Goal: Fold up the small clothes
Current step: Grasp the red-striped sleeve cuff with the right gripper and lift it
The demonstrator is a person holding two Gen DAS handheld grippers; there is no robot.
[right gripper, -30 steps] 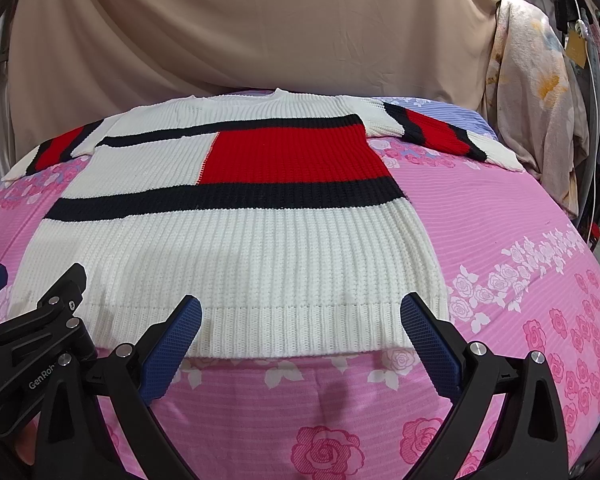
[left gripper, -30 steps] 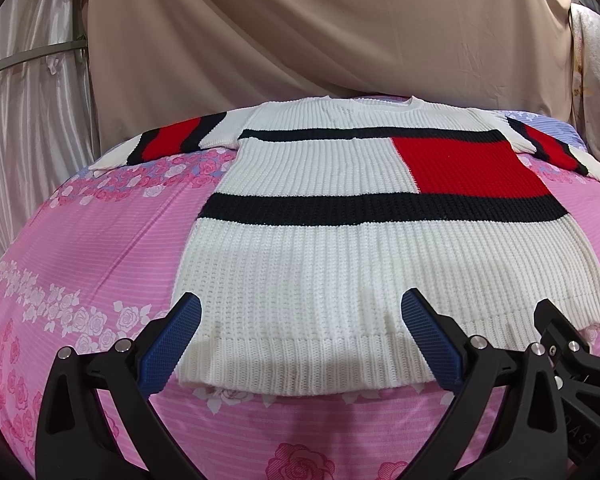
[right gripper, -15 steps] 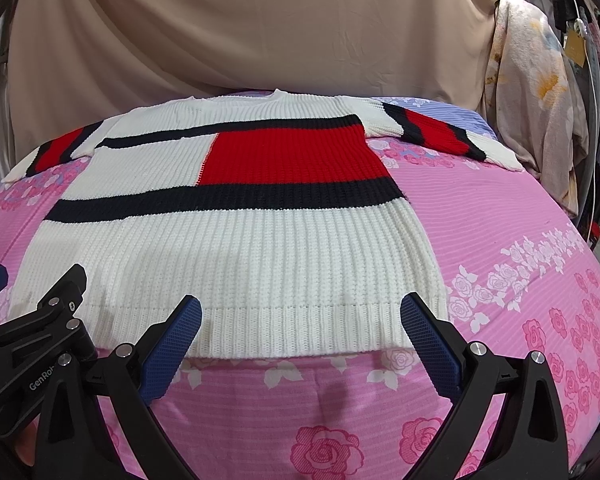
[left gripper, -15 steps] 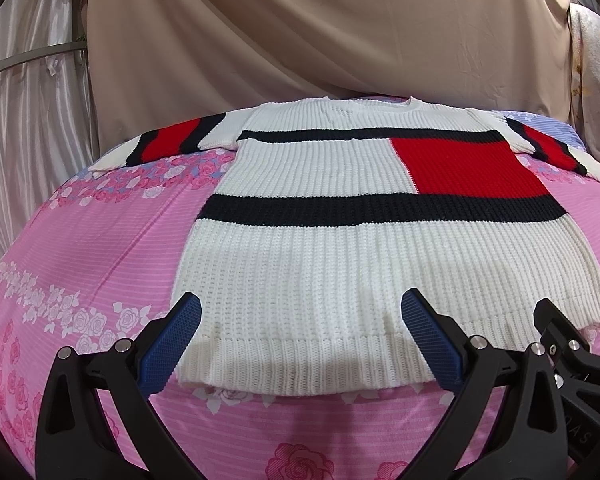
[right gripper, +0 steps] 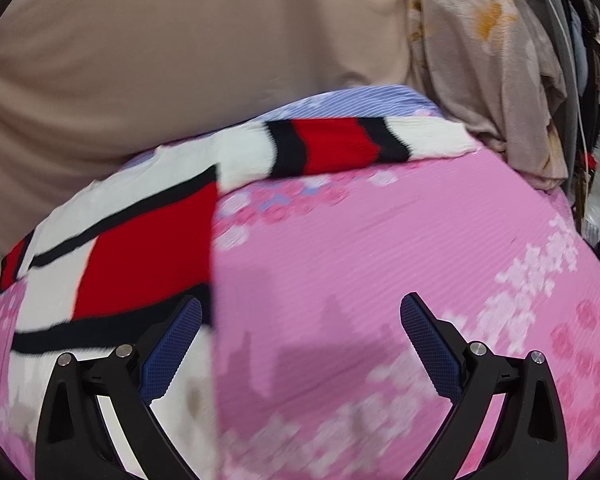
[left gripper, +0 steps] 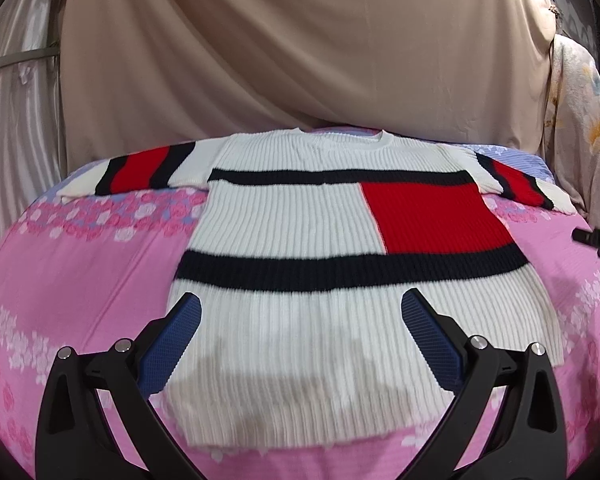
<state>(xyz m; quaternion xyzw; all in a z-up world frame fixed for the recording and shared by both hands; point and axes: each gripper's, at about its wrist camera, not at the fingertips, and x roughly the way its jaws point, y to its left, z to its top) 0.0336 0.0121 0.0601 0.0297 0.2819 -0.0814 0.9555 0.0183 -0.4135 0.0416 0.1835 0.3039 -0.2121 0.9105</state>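
A white knit sweater (left gripper: pixel 300 232) with black bands, a red panel and red-striped sleeves lies flat on the pink floral bedspread (left gripper: pixel 80 280), sleeves spread. My left gripper (left gripper: pixel 300 340) is open and empty, hovering over the sweater's lower body. My right gripper (right gripper: pixel 300 344) is open and empty above the bedspread, just right of the sweater's right side edge (right gripper: pixel 148 256). The right sleeve (right gripper: pixel 332 148) lies further ahead of it. The right view is blurred.
A beige curtain (left gripper: pixel 300 48) hangs behind the bed. Pale floral cloth (right gripper: pixel 492 60) hangs at the bed's far right corner. A silvery drape (left gripper: pixel 16 128) stands at the left. The bedspread (right gripper: pixel 420 240) shows bare to the right of the sweater.
Both grippers have moved forward from the hem. The left is now over the sweater's lower body. The right has swung right, past the sweater's side edge, facing the right sleeve.
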